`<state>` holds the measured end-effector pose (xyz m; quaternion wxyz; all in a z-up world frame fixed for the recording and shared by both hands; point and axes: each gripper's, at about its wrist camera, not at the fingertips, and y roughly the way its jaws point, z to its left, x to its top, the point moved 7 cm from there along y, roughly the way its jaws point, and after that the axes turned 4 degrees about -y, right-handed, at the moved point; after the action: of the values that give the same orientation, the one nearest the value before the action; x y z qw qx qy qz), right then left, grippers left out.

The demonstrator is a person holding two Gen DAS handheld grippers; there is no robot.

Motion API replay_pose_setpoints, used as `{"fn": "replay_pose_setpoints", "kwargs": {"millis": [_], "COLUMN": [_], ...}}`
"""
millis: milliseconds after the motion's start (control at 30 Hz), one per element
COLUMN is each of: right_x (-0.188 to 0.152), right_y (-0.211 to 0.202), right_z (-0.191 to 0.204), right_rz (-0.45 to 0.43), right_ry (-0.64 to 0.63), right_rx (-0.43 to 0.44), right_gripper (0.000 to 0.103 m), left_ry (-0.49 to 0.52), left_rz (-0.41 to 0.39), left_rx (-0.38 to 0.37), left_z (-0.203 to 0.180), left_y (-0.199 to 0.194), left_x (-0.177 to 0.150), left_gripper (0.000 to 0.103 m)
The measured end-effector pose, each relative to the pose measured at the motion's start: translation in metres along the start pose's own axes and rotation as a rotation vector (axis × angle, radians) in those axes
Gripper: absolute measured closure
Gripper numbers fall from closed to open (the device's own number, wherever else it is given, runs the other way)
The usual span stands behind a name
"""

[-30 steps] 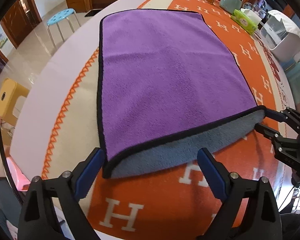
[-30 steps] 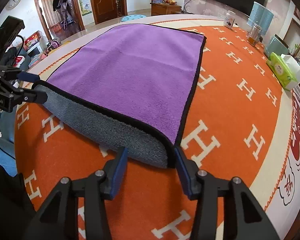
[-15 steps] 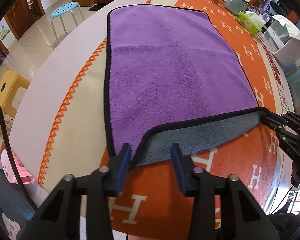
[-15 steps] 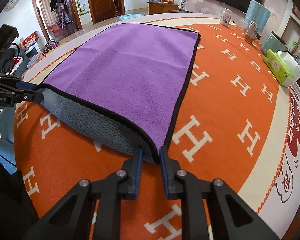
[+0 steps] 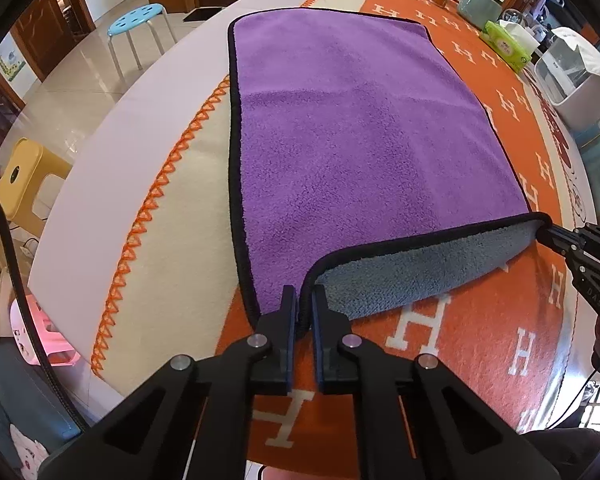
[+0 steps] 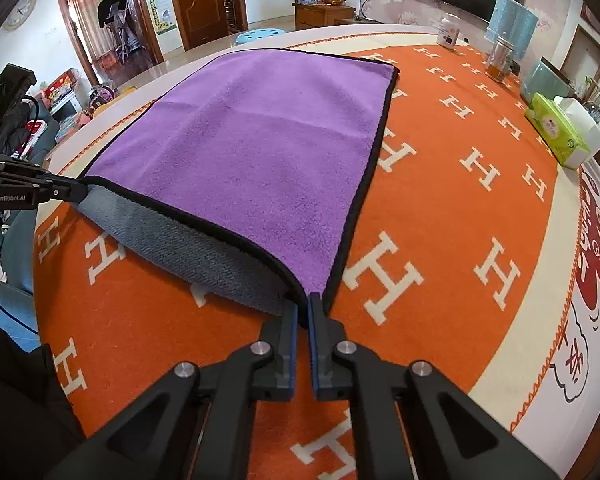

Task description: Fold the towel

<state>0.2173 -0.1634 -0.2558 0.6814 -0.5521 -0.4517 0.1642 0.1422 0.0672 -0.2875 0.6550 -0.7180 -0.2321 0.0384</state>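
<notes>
Your left claw point(image 5: 305, 304) and right claw point(image 6: 303, 312) each pinch a near corner of the purple, black-edged fleece towel point(image 5: 352, 120), lifting its grey underside.

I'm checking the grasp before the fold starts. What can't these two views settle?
- Left wrist view: how much towel corner the left gripper holds; its fingers cover it.
- Right wrist view: the same at the right gripper.
- Both views: the tablecloth beneath the towel is covered.
- Bottle label: too small.
</notes>
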Motion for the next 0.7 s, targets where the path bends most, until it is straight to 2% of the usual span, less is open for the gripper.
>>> {"fn": "replay_pose_setpoints", "kwargs": {"millis": [367, 700], "right_x": [0.005, 0.03], "right_y": [-0.004, -0.025], "right_z": [-0.004, -0.014], "right_rz": [0.008, -0.033], "right_ry": [0.038, 0.079], "right_rx": [0.02, 0.05], "right_gripper": [0.099, 0.099], "left_ry": [-0.01, -0.047], "left_rz": [0.0, -0.053], "left_rx": [-0.003, -0.028], "left_z": [0.002, 0.009], "left_y": [-0.008, -0.038], "left_x": [0.007, 0.037], "left_gripper": [0.099, 0.099]}}
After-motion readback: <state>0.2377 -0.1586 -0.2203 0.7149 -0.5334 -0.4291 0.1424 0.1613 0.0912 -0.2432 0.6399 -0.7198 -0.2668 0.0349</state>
